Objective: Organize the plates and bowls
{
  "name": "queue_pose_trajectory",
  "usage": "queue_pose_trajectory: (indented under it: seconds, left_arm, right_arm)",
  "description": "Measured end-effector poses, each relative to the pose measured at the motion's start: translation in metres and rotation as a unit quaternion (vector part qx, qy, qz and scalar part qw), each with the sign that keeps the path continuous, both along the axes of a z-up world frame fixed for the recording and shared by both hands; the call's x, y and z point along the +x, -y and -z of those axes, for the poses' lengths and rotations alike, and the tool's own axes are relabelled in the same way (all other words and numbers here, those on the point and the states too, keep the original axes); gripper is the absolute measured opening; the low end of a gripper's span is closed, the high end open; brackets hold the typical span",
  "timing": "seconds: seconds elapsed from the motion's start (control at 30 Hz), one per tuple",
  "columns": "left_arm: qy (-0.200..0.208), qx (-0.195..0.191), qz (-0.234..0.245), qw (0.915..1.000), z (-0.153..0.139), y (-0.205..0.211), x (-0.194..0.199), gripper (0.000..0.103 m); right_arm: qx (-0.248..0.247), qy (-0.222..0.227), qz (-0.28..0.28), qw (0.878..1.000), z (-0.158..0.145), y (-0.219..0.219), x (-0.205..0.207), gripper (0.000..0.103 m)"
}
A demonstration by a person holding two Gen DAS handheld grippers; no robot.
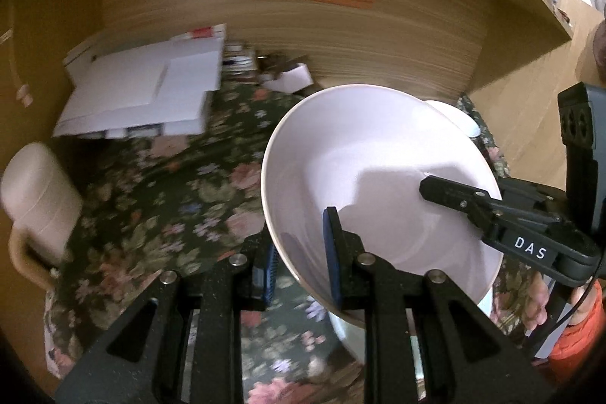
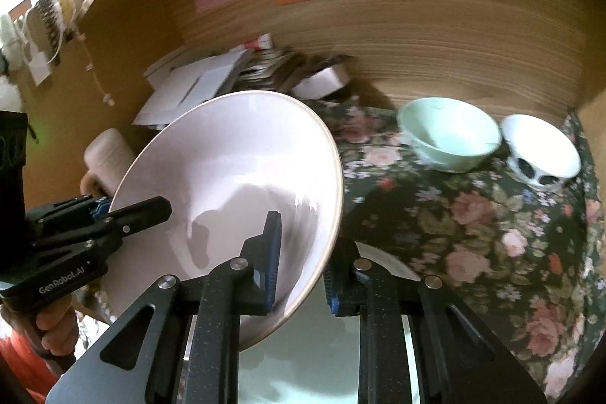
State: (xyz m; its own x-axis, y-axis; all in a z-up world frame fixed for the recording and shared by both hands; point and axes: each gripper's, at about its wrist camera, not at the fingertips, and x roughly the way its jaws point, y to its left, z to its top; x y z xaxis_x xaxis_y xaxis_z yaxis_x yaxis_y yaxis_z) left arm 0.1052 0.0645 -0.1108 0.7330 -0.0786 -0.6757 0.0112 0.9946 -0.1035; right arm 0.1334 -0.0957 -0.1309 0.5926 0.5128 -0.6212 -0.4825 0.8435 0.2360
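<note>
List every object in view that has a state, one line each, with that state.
pink bowl: lifted, tilted, gripped on opposite rims by both grippers
left gripper: shut on the pink bowl's rim
right gripper: shut on the pink bowl's rim
green bowl: upright on the floral cloth, empty
white bowl: upright beside the green bowl
beige mug: on the cloth, blurred

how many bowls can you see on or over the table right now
3: a big white bowl held tilted above the floral cloth by both grippers, a pale green bowl farther right, and a white patterned bowl beside it. More may be hidden.
</note>
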Motion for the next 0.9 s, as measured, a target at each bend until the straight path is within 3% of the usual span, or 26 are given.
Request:
queue_pose_trajectory:
  seconds: [0.6,0.9]
  left_arm:
    - [-0.009,-0.010,-0.078,0.9968,0.022,-0.078,-0.058,0.022]
    - [-0.029,-0.028,-0.085,0.9956,0.045,-0.097,-0.062,0.022]
  right_arm:
    - [-0.019,-0.022,-0.090,0.996,0.017,-0.090,-0.018,0.018]
    - [-0.041,-0.049,-0.101,0.993,0.036,-0.112,-0.018,0.018]
